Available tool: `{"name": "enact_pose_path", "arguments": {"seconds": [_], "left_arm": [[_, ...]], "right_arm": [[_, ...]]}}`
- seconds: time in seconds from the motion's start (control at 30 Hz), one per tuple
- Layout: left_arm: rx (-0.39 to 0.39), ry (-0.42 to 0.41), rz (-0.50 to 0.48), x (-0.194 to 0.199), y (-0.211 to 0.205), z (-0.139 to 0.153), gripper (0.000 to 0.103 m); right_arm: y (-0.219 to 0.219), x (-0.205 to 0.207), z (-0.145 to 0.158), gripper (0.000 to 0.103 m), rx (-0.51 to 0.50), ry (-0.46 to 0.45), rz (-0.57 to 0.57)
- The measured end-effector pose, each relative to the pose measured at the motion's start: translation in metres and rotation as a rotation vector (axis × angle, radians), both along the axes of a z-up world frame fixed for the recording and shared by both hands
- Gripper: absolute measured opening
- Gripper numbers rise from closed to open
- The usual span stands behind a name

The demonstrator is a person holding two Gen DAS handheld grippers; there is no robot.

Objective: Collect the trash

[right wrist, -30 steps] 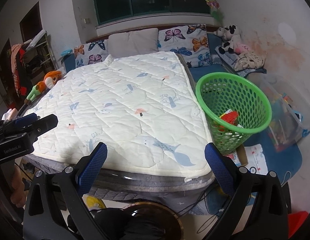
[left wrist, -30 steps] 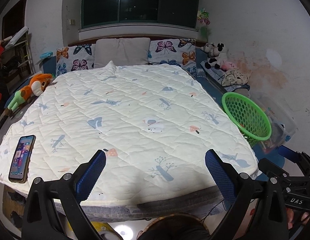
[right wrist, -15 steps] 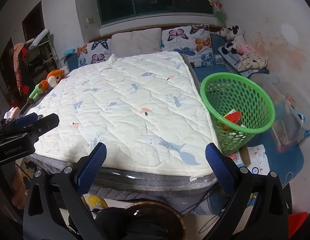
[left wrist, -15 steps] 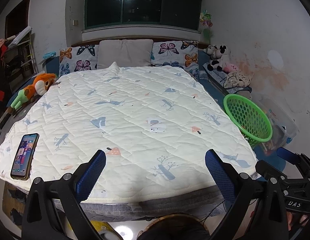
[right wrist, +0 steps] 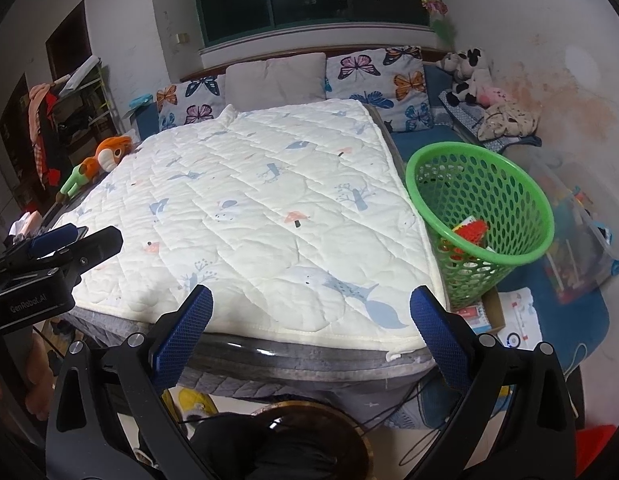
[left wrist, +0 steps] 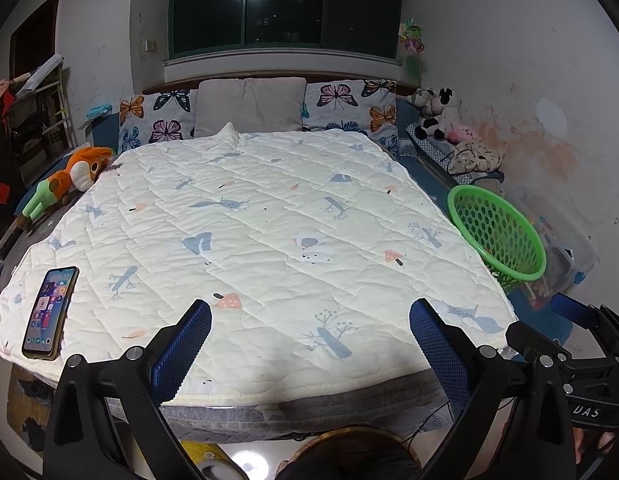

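A green mesh basket stands on the floor at the bed's right side, with red and white trash inside; it also shows in the left wrist view. My left gripper is open and empty above the foot of the bed. My right gripper is open and empty above the bed's front right corner, left of the basket. Each gripper shows at the edge of the other's view.
The bed carries a cream quilt and pillows. A phone lies at its front left corner. An orange plush toy lies on the left, more plush toys at back right. A clear storage box stands beside the basket.
Both grippers have drawn back and risen slightly from the bed; the views show a bit more of the room. Both stay open and empty.
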State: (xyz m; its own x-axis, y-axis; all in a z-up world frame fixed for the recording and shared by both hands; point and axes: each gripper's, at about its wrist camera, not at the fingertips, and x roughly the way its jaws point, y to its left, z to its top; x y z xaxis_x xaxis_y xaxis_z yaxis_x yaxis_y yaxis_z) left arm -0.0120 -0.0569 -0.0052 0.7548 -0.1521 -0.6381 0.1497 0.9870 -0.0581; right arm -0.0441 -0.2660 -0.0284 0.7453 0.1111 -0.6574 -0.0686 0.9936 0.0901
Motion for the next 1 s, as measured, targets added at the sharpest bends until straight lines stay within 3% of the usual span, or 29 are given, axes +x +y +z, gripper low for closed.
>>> {"name": "enact_pose_path", "arguments": {"seconds": [1.0], "left_arm": [[0.018, -0.003, 0.010, 0.0026, 0.0037, -0.0045, 0.096]], "right_arm": [[0.0007, 0.0000, -0.0014, 0.098, 0.001, 0.004, 0.002]]}}
